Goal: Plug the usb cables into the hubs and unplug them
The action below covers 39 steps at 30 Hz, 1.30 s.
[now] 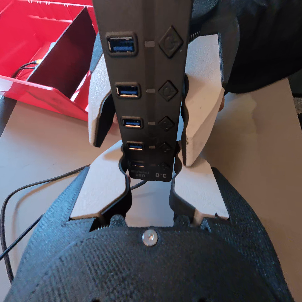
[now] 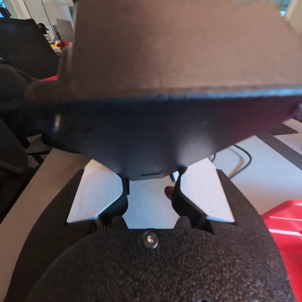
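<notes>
A long black USB hub (image 1: 147, 81) with several blue ports and diamond buttons is held above the table. The ports that show are empty. My left gripper (image 1: 149, 163) is shut on the hub's near end, where the hub's thin black cable (image 1: 49, 179) comes out and runs left over the table. My right gripper (image 1: 148, 122) grips the hub's sides at mid length from the far side. In the right wrist view the hub (image 2: 147, 138) fills the middle as a dark blurred body, pinched between the right gripper's (image 2: 150, 178) fingertips. No loose USB plug is in view.
A red bin (image 1: 32, 40) with a dark divider stands at the back left, with a thin cable (image 1: 27, 65) in it; it also shows in the right wrist view (image 2: 286, 220). The pale table (image 1: 49, 138) lies below. A dark sleeve (image 1: 261, 49) is at the upper right. Tip to tip, the grippers are about 5 centimeters apart.
</notes>
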Motion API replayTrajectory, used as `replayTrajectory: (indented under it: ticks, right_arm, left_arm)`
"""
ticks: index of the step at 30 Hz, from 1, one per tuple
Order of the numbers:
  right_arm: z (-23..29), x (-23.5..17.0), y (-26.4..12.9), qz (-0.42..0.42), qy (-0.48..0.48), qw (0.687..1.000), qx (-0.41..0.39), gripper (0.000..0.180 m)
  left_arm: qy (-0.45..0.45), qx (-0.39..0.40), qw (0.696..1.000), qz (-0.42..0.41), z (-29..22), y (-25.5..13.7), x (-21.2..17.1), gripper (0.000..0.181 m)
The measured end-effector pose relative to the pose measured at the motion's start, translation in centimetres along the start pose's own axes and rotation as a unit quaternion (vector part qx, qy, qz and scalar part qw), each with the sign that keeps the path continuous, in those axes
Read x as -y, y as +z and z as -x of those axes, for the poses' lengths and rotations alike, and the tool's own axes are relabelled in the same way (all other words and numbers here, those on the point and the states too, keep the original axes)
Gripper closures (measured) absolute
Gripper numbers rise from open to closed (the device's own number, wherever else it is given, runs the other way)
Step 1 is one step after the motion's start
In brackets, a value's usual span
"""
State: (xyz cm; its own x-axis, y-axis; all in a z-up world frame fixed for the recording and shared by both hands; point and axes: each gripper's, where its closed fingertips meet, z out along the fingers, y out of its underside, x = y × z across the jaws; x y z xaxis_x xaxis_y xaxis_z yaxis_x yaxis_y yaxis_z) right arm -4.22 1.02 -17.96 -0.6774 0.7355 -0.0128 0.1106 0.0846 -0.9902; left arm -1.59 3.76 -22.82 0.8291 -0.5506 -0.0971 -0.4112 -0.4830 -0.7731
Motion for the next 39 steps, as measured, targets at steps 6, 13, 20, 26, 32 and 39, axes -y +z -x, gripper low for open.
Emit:
replayTrajectory:
  ticks: [6, 13, 20, 26, 32, 39]
  right_arm:
    - [0.1, -0.2, 0.1, -0.007, -0.001, 1.0, 0.003, 0.115]
    - [-0.6, 2.3, -1.2, -0.085, 0.018, 0.996, -0.01, 0.115]
    - [-0.8, 2.2, -1.4, -0.087, 0.037, 0.996, -0.002, 0.115]
    - [-0.2, 1.6, -0.4, -0.071, 0.047, 0.996, 0.006, 0.106]
    - [-0.3, 0.4, 0.0, -0.041, 0.042, 0.998, 0.003, 0.113]
    - [-0.5, 1.6, -0.9, -0.076, 0.043, 0.996, 0.009, 0.115]
  left_arm:
    - [-0.001, -0.017, 1.0, -0.006, -0.2, -0.1, -0.2, 0.125]
    - [-0.006, -0.014, 0.995, -0.096, 0.4, -0.9, 1.6, 0.122]
    - [-0.008, -0.011, 0.997, -0.074, 0.4, -1.2, 1.4, 0.125]
    - [-0.027, -0.026, 0.999, -0.002, -0.1, -1.0, -0.1, 0.125]
    - [-0.023, -0.027, 0.999, 0.013, 0.1, -1.0, -0.8, 0.125]
    - [-0.04, -0.049, 0.996, -0.063, 0.2, -2.0, 0.8, 0.127]
